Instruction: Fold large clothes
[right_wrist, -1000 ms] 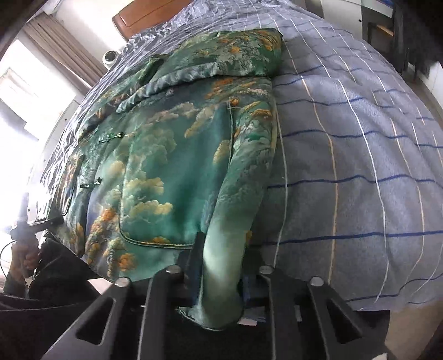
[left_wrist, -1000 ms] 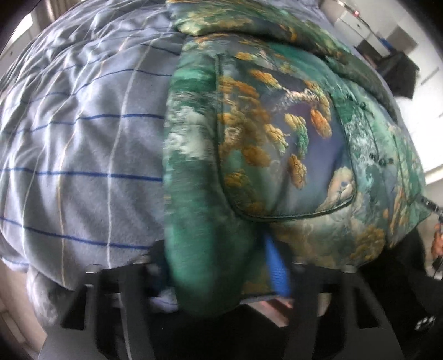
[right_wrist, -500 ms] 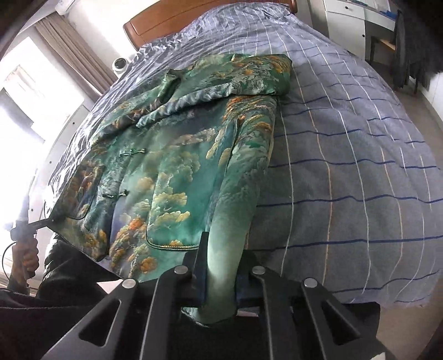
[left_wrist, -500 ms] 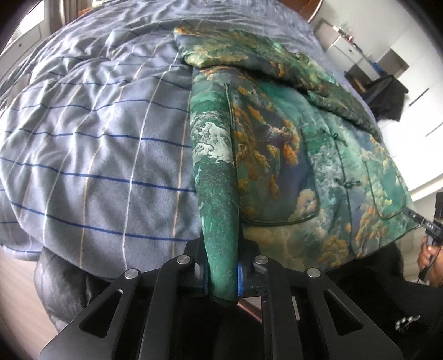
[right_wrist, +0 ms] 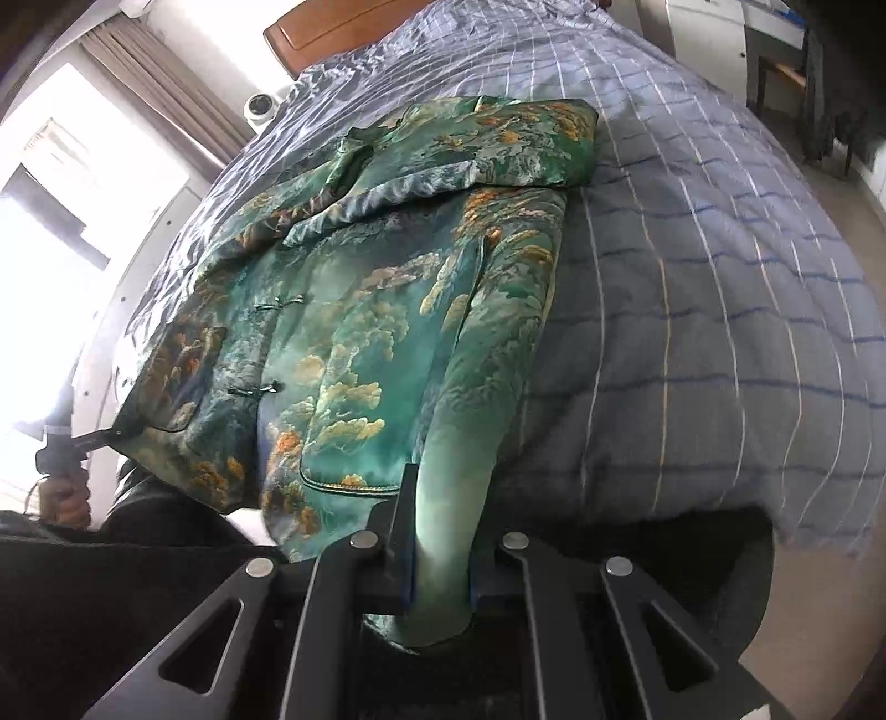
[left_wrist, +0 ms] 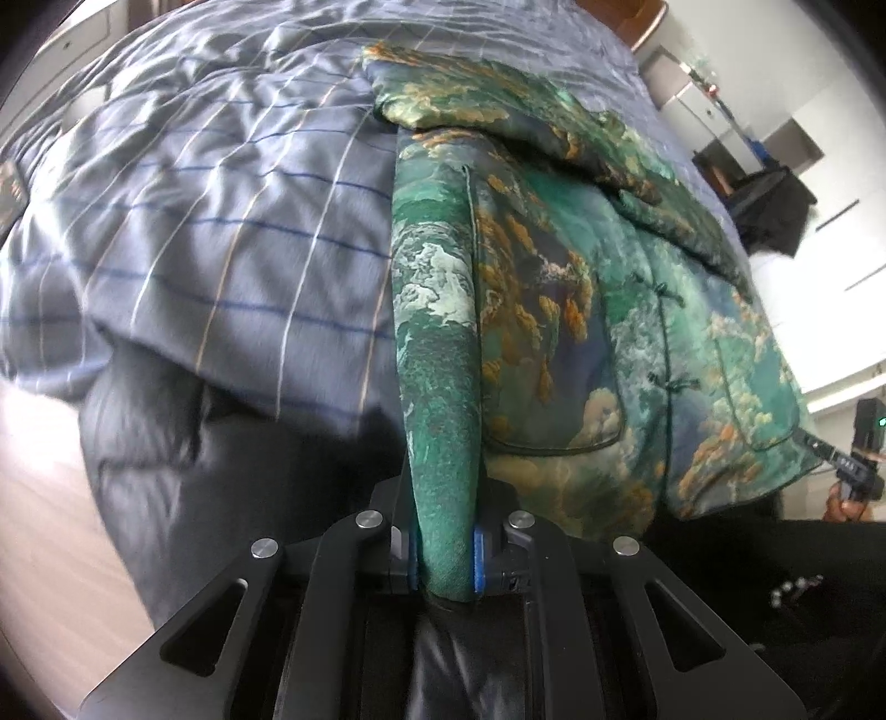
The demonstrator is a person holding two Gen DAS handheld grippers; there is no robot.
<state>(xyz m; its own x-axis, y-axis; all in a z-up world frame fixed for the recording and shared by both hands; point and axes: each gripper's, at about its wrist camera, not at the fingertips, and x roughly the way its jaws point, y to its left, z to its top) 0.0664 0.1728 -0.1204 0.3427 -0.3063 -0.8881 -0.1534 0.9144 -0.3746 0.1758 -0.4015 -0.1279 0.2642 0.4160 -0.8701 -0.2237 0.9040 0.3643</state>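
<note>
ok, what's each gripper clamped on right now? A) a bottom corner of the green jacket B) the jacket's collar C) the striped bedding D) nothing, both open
A: the left gripper and right gripper each pinch a bottom corner of the green jacket, which lies on the bedding.

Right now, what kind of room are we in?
Most likely a bedroom. The green jacket lies on a bed with a checked blue duvet and a wooden headboard, and curtains hang by a bright window.

both wrist views look steeply down, close, sharing the jacket (left_wrist: 554,310) (right_wrist: 376,332) from opposite corners
</note>
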